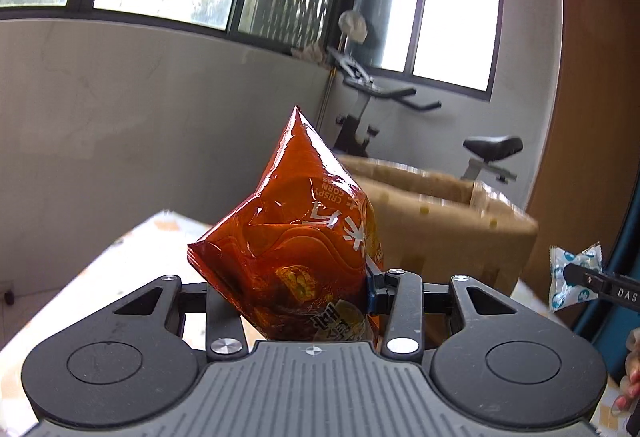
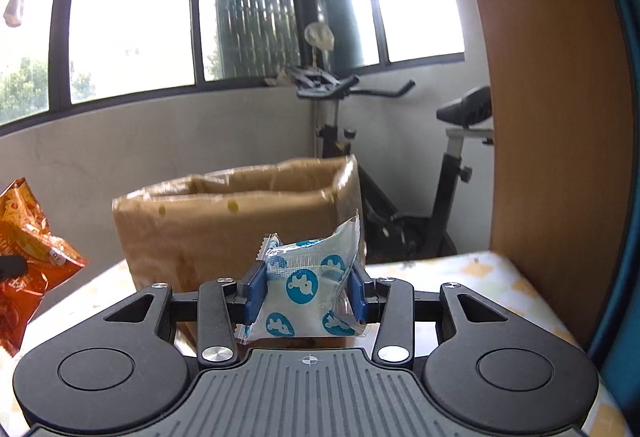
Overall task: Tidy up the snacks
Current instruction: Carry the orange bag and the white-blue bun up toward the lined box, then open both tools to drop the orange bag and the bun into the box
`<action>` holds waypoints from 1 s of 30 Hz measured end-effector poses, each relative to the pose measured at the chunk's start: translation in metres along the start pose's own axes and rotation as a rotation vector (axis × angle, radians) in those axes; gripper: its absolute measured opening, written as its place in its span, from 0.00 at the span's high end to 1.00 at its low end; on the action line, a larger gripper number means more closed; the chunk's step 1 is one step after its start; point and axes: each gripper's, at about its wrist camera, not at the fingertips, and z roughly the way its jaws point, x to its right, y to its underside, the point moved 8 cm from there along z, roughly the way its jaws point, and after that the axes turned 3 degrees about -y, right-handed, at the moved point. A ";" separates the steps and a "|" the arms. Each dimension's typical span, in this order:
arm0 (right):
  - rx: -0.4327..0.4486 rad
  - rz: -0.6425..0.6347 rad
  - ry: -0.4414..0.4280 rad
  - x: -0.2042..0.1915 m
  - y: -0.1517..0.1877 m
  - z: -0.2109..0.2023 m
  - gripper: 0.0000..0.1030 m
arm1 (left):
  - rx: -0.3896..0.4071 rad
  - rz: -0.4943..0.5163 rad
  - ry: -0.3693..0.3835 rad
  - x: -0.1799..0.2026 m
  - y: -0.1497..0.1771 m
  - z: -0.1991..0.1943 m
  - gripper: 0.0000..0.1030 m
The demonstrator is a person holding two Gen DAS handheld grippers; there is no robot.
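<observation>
My left gripper (image 1: 296, 297) is shut on an orange bag of crispy corn chips (image 1: 296, 233), held up above the table with its pointed corner upward. That chip bag (image 2: 28, 249) also shows at the left edge of the right wrist view. My right gripper (image 2: 306, 297) is shut on a small white packet with blue round prints (image 2: 308, 285), its blue pads (image 2: 254, 291) pressing both sides. The same packet (image 1: 572, 275) appears at the right of the left wrist view. An open brown cardboard box (image 2: 240, 221) stands on the table just beyond both grippers.
The table (image 2: 480, 277) has a pale yellow checked cover. An exercise bike (image 2: 452, 173) stands behind the box by the window wall. A wooden panel (image 2: 560, 117) rises at the right. A person's hand (image 1: 630, 385) shows at the right edge.
</observation>
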 end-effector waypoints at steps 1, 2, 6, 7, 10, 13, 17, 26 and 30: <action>0.012 -0.005 -0.007 -0.001 -0.008 0.003 0.63 | 0.014 0.001 0.005 0.003 -0.008 0.004 0.57; 0.023 -0.010 -0.013 -0.003 -0.014 0.006 0.63 | 0.026 0.004 0.010 0.007 -0.015 0.008 0.57; 0.058 -0.029 -0.046 -0.010 -0.042 0.021 0.63 | 0.061 0.009 0.032 0.023 -0.039 0.029 0.57; 0.062 -0.034 -0.052 -0.012 -0.048 0.026 0.62 | 0.065 0.009 0.036 0.026 -0.045 0.033 0.57; 0.070 -0.045 -0.069 -0.017 -0.062 0.039 0.63 | 0.071 0.011 0.050 0.036 -0.057 0.050 0.57; 0.068 -0.052 -0.081 -0.021 -0.072 0.053 0.63 | 0.071 0.015 0.066 0.048 -0.067 0.065 0.57; 0.063 -0.055 -0.088 -0.023 -0.084 0.077 0.63 | 0.075 0.034 0.092 0.059 -0.083 0.082 0.57; -0.008 0.017 -0.087 -0.019 -0.089 0.141 0.63 | 0.038 0.082 0.140 0.082 -0.104 0.137 0.56; -0.064 0.068 -0.094 -0.019 -0.076 0.161 0.62 | -0.002 0.083 0.153 0.083 -0.095 0.154 0.56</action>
